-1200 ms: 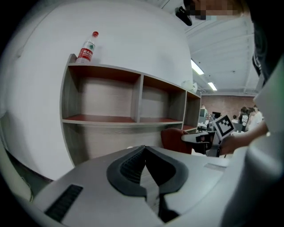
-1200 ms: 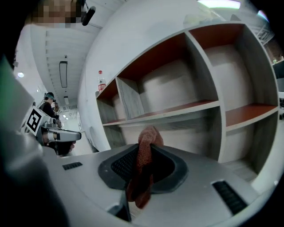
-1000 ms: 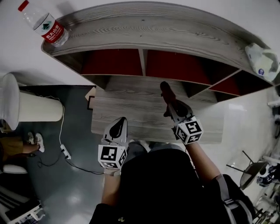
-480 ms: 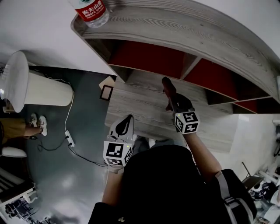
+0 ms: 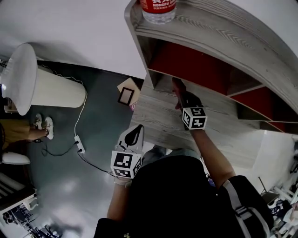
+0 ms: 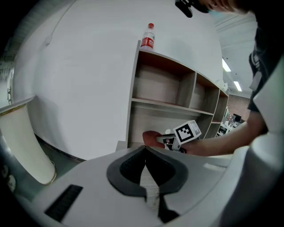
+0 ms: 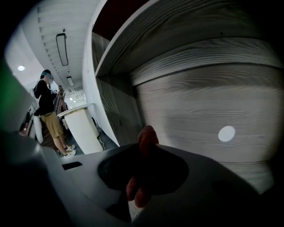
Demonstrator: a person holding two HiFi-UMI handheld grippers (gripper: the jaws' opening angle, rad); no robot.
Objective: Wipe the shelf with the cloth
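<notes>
The grey wood shelf unit (image 5: 219,42) with red back panels fills the upper right of the head view. My right gripper (image 5: 179,96) is shut on a red cloth (image 5: 177,89) that lies against the lower shelf board (image 5: 153,116), near its left end. In the right gripper view the red cloth (image 7: 147,138) sticks up between the jaws in front of the wood grain board (image 7: 199,106). My left gripper (image 5: 133,135) hangs shut and empty below the board's front edge. The left gripper view shows the red cloth (image 6: 152,138) and the shelf unit (image 6: 177,106) ahead.
A red-labelled water bottle (image 5: 158,7) stands on the shelf top's left end. A white round pedestal (image 5: 32,86) stands at the left, with a power strip (image 5: 79,144) and cable on the dark floor. A small wooden frame (image 5: 126,94) leans by the shelf's left side. A person (image 7: 49,111) stands nearby.
The right gripper has slid the red cloth leftward along the lower board, closer to the shelf's left end. The head view has swung left. The left gripper has stayed put.
</notes>
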